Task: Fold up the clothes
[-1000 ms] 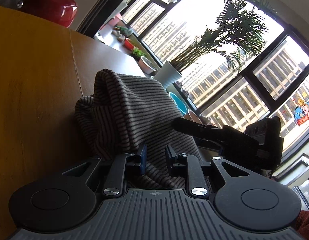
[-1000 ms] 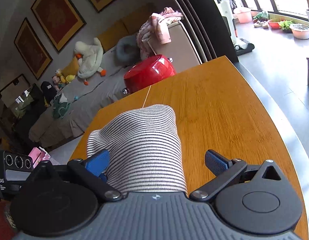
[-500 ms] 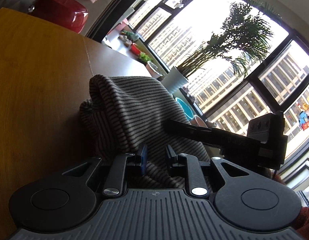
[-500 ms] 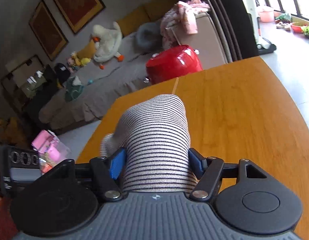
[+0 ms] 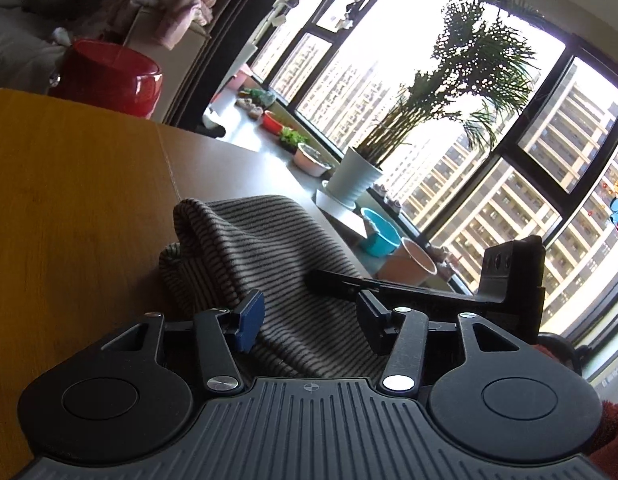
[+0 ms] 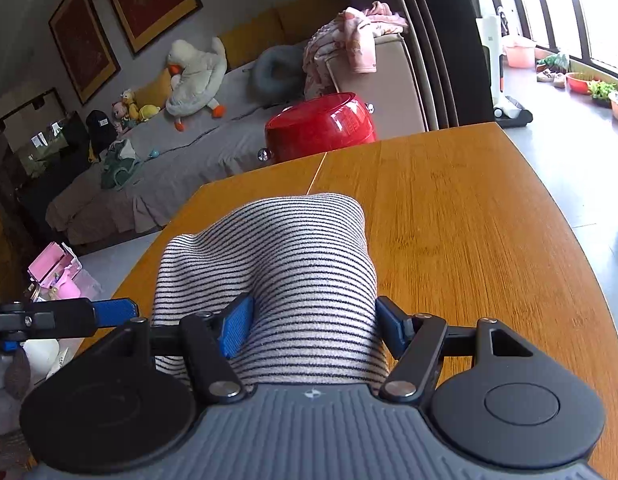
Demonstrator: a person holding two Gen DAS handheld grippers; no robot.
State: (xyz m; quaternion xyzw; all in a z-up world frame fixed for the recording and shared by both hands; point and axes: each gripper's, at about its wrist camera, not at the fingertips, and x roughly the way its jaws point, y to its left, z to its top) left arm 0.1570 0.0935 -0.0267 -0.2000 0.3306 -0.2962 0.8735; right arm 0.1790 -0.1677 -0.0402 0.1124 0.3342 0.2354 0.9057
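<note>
The striped top [image 6: 293, 280] lies bunched in a thick fold on the wooden desk [image 6: 469, 220], close to its near edge. The right claw [image 6: 309, 324] is clenched across the bundle, both pads pressing into the cloth, while the left claw [image 5: 309, 316] has just been opening: its jaws now stand apart, with cloth between them but not pinched. To do this step well, I judge the right should pin the fold flat while the left draws clear without snagging, then takes a fresh edge.
</note>
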